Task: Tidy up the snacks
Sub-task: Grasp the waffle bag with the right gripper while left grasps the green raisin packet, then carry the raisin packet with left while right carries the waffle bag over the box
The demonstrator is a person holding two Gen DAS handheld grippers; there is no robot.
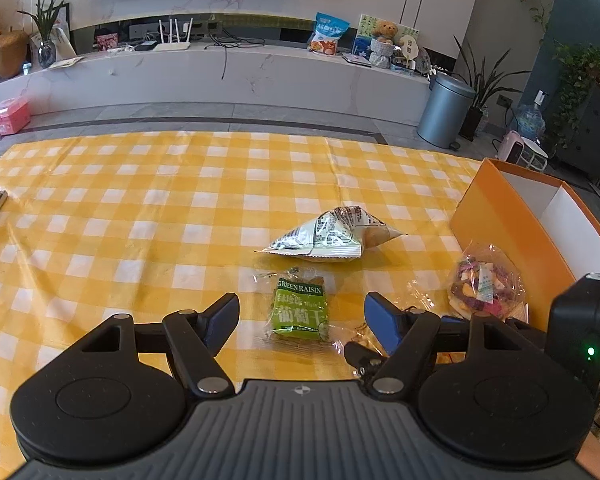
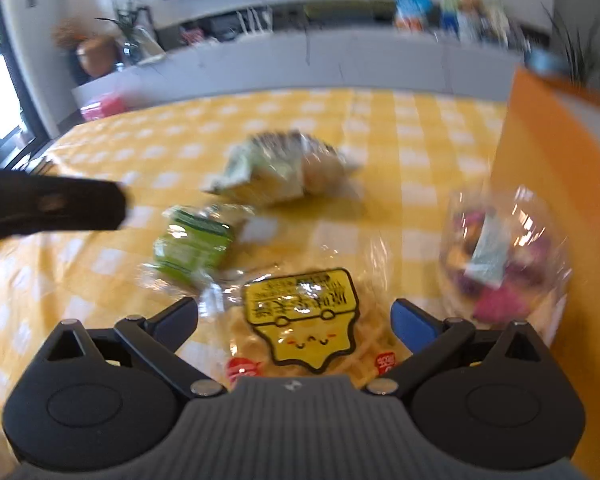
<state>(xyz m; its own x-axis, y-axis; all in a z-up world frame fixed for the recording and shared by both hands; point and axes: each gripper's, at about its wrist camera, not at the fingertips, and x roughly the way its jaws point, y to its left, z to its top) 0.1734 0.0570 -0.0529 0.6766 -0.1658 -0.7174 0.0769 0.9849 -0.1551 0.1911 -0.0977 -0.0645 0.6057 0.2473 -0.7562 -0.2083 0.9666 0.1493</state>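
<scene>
Left wrist view: the left gripper (image 1: 302, 320) stands apart over the green raisin packet (image 1: 300, 308) on the checked worktop (image 1: 120, 200); the orange box (image 1: 500, 224) is cut off at right.

Right wrist view, blurred: the right gripper (image 2: 296, 320) gapes wide around the yellow-labelled snack bag (image 2: 300, 320), whose lower part is hidden; contact unclear.

Both tongs (image 1: 302, 320) (image 2: 296, 322) black w/ blue pads, silver screws – ribbed grey housing, green LED.
</scene>
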